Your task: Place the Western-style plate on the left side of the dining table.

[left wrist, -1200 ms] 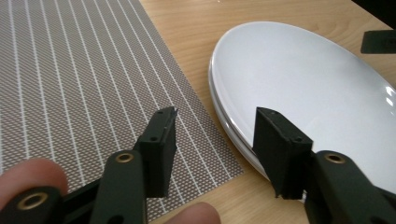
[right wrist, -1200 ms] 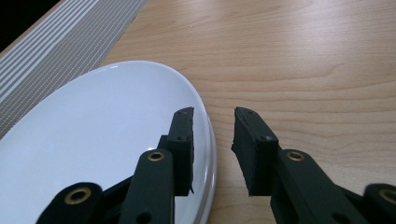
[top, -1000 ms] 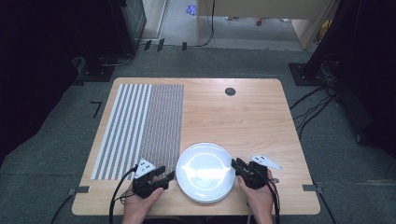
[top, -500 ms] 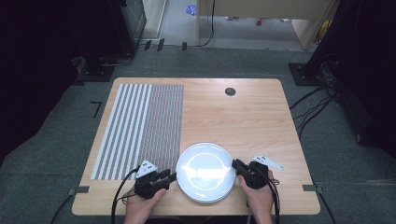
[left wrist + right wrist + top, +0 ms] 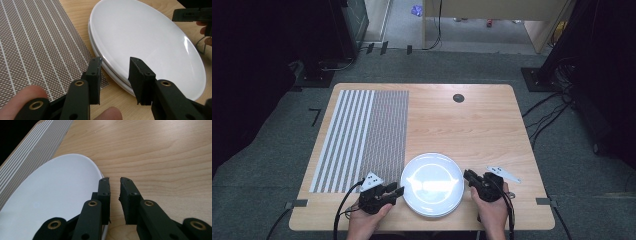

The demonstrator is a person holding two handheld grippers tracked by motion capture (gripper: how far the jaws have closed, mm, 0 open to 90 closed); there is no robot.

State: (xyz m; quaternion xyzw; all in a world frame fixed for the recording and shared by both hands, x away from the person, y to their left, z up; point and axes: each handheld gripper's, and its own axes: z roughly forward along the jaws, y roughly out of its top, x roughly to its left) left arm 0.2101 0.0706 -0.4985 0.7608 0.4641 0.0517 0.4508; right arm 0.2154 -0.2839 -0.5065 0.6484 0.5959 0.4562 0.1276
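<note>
Two white plates [image 5: 432,182] lie stacked near the table's front edge. My left gripper [image 5: 399,191] points at their left rim, its tips just short of it. In the left gripper view the jaws [image 5: 115,62] stand a little apart; they have just been opening slightly, and nothing is pressed between them, with the plates' edge [image 5: 150,37] showing beyond the gap. My right gripper [image 5: 468,175] sits at the right rim. Its jaws [image 5: 114,180] have closed a little and keep a narrow gap that holds nothing, with the plates [image 5: 55,195] to their left.
A striped woven placemat [image 5: 362,135] covers the left part of the wooden table [image 5: 472,130]. A round cable hole [image 5: 458,98] sits near the far edge. The right gripper's jaw [image 5: 190,15] shows across the plates in the left gripper view.
Hardly anything differs: both hands stay beside the plates, and the plates have not moved.
</note>
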